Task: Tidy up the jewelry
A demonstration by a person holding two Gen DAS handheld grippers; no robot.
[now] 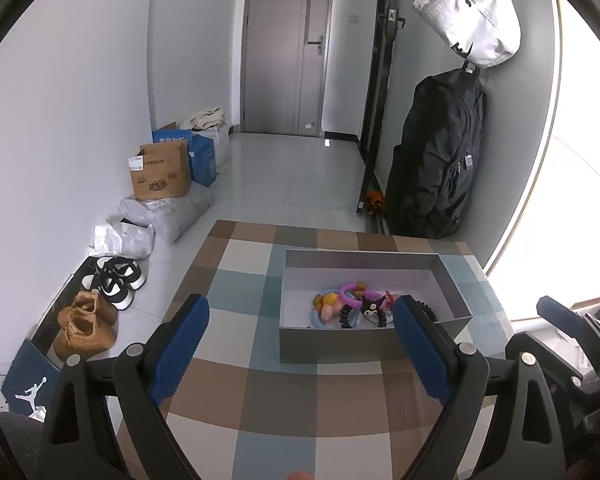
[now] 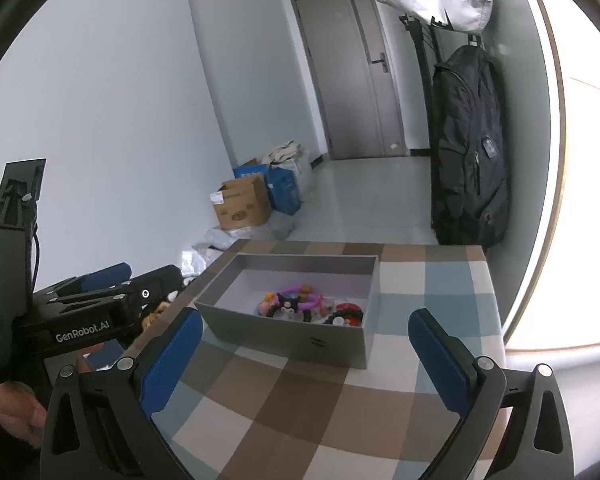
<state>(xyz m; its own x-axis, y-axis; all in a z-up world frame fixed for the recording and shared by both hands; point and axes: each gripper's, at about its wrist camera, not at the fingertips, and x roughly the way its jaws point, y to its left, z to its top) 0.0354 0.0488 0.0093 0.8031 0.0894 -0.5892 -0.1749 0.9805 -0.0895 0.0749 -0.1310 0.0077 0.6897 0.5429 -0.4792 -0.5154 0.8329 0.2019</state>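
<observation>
A grey open box (image 1: 340, 346) (image 2: 260, 322) stands on a checked tablecloth. Inside lies a heap of hair ties and bracelets (image 1: 350, 304) (image 2: 304, 304): a purple ring, a black cartoon charm, coiled black ties, an orange and pink piece. My left gripper (image 1: 300, 320) hovers in front of the box, open, nothing between its blue pads (image 1: 180, 344). My right gripper (image 2: 304, 340) is also open and empty, just short of the box's near wall. The left gripper's body (image 2: 84, 320) shows at the left of the right wrist view, held by a hand.
The table (image 1: 260, 400) (image 2: 300, 420) ends just beyond the box. On the floor at left lie shoes (image 1: 96, 304), bags and cardboard boxes (image 1: 162, 176). A black backpack (image 1: 436, 160) (image 2: 472, 148) and a white bag (image 1: 472, 12) hang at the right wall. A grey door (image 1: 288, 48) closes the hallway.
</observation>
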